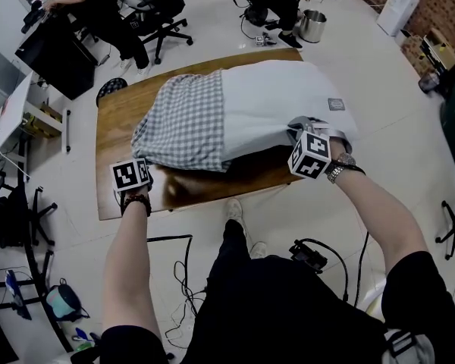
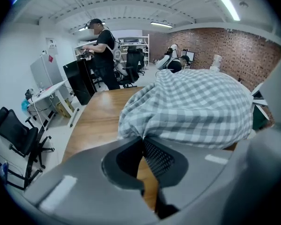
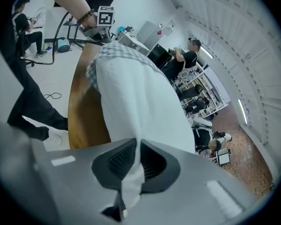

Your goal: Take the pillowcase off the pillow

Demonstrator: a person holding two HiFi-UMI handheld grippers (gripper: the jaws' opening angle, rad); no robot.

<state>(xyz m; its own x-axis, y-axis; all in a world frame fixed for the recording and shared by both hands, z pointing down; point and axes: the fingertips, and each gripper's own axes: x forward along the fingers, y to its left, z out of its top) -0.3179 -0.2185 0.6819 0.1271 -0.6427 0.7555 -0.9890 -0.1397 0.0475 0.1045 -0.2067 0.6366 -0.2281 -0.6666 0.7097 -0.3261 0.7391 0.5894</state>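
Both jaws clamped | left gripper [image 2: 142, 140]: checked pillowcase [image 2: 196, 102] | right gripper [image 3: 138, 143]: white pillow [image 3: 140, 102] | pinched edges hidden between jaws

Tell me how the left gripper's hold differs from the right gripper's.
The left gripper pinches the checked pillowcase; the right gripper pinches the plain white pillow. The left gripper holds only a fabric edge at its tips; the right gripper has cloth running down through its jaws. Both are shut.
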